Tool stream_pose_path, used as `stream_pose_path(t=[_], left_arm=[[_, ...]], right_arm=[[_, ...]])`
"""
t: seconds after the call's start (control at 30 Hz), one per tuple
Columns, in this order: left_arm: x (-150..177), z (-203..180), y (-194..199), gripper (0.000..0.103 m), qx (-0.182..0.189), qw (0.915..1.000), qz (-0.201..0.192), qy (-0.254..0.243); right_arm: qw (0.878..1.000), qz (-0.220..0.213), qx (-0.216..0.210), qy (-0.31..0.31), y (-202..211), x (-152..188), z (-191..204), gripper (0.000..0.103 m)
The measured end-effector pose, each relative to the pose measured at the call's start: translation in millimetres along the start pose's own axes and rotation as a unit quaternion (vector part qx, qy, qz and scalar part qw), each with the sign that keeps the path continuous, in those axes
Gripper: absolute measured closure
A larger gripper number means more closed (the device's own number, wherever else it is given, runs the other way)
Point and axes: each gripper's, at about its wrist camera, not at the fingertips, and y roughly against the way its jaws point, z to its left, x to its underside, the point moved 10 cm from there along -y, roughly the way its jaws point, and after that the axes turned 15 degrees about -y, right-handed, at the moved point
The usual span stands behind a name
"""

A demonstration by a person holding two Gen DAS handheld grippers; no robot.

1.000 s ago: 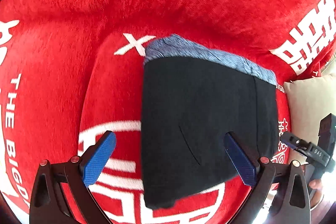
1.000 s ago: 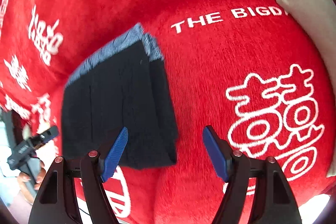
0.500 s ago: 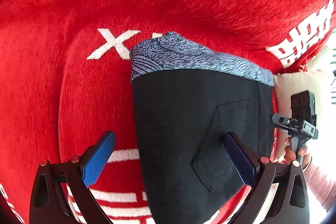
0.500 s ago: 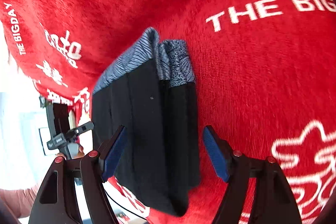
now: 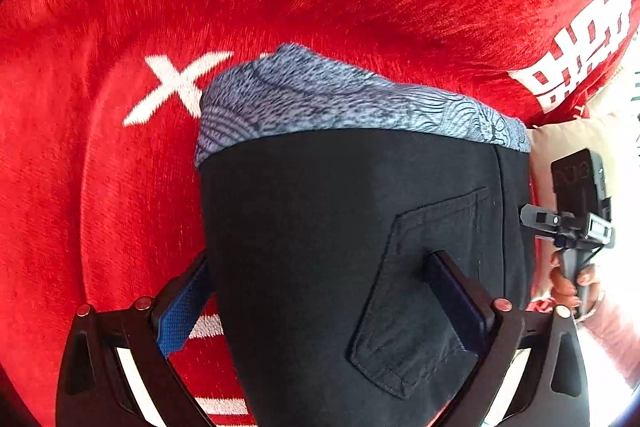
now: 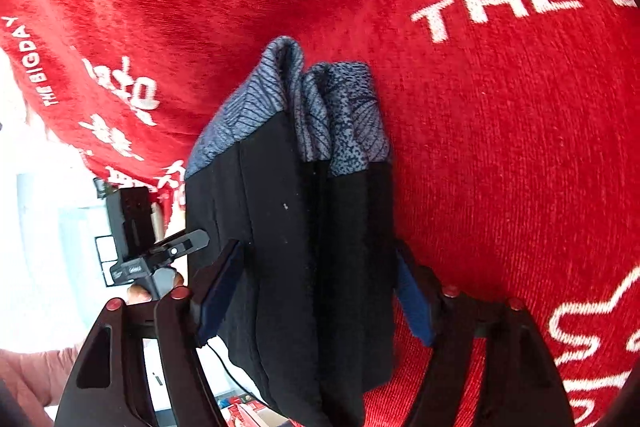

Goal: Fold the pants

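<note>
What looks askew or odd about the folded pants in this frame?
The folded black pants with a blue-grey patterned waistband look uneven: in the right wrist view the waistband layers splay apart instead of stacking flush. Nothing looks torn or spilled on the red printed fabric cover.

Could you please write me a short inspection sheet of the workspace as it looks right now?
Surface: red cloth with white lettering.
Job's things: folded black pants, blue-grey patterned band at the far end, back pocket up.
Clutter: nothing seen.
Grippers: left tongs straddle the pants, one pad on the pocket; right tongs straddle the folded edge; whether either clamps, cannot tell.
Cables: thin dark cable below the pants.
Surroundings: beige cushion, bright and blurred beyond.
</note>
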Motion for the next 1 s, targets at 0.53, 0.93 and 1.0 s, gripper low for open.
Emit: stream_pose_path(t=[0.53, 0.93, 1.0], left_arm=[[11.1, -27.9, 61.2, 0.046, -0.016, 0.9993, -0.032, -0.008], [69.8, -55.8, 99.9, 0.046, -0.024, 0.9991, -0.033, -0.01], [84.0, -58.8, 94.0, 0.046, -0.023, 0.9994, -0.027, -0.003]], right_arm=[[0.999, -0.015, -0.019, -0.038, 25.2, 25.6, 29.8, 0.06], [0.999, -0.014, -0.029, -0.04, 38.7, 98.1, 36.4, 0.06], [0.999, -0.013, -0.027, -0.044, 35.7, 108.6, 30.6, 0.06]])
